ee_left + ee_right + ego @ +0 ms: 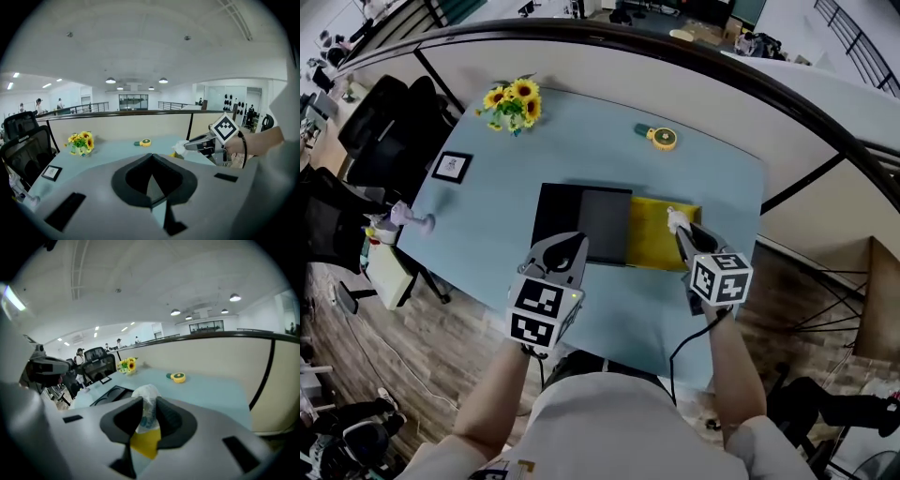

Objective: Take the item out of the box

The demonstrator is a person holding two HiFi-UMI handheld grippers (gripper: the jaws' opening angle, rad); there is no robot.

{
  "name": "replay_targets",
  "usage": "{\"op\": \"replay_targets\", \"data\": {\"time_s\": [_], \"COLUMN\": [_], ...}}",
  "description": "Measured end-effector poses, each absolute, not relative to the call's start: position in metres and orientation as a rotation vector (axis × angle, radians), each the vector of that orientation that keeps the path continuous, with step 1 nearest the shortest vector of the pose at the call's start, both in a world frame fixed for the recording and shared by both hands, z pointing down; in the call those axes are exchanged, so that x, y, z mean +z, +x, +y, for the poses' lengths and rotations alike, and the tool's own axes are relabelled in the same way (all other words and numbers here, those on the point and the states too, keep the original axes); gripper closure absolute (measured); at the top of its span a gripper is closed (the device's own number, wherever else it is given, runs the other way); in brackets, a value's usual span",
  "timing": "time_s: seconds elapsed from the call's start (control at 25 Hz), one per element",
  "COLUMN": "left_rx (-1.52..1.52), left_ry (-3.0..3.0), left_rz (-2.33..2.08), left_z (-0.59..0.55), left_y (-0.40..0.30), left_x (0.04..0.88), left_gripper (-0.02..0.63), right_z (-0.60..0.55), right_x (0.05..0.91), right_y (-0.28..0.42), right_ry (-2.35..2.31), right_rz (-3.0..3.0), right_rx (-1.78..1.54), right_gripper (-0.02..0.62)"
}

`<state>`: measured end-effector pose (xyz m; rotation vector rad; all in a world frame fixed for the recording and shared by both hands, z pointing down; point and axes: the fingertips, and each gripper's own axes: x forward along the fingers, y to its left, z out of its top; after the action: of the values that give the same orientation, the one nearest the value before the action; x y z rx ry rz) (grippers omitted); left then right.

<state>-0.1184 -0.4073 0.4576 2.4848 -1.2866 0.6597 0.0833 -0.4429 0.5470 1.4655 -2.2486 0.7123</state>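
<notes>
An open yellow box point(654, 236) lies on the light blue table point(581, 141), with a black lid or tray point(581, 223) beside it on its left. My right gripper point(678, 225) hangs over the box, shut on a small white plastic-wrapped item point(674, 217). In the right gripper view that item point(146, 401) is pinched between the two black pads, with the yellow box point(146, 444) below. My left gripper point(565, 251) hovers at the near edge of the black lid; its jaws meet with nothing between them. The left gripper view shows the right gripper point(187, 146) holding the white item point(178, 148).
A bunch of sunflowers point(514, 101) stands at the table's far left, a yellow tape measure point(660, 138) at the far middle, a small framed picture point(451, 166) on the left edge. Black office chairs point(380, 122) sit to the left. A partition wall runs behind the table.
</notes>
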Motion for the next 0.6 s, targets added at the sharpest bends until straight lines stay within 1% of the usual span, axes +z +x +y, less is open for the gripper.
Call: {"op": "replay_targets", "data": {"time_s": [0.32,0.6], "left_rx": [0.583,0.391], "left_ry": [2.641,2.747], "left_rz": [-1.38,-1.374], "left_z": [-0.41,-0.389], "left_y": [-0.129,-0.133], "left_x": [0.389,0.32], "left_gripper": [0.603,0.603], "right_z": [-0.413,-0.37], "right_x": [0.413,0.325], "right_y": [0.059,0.043], "right_ry": [1.523,1.517], "right_rz": [-2.492,-2.67], "right_rx": [0.529,0.43], "right_gripper": [0.505,0.505]}}
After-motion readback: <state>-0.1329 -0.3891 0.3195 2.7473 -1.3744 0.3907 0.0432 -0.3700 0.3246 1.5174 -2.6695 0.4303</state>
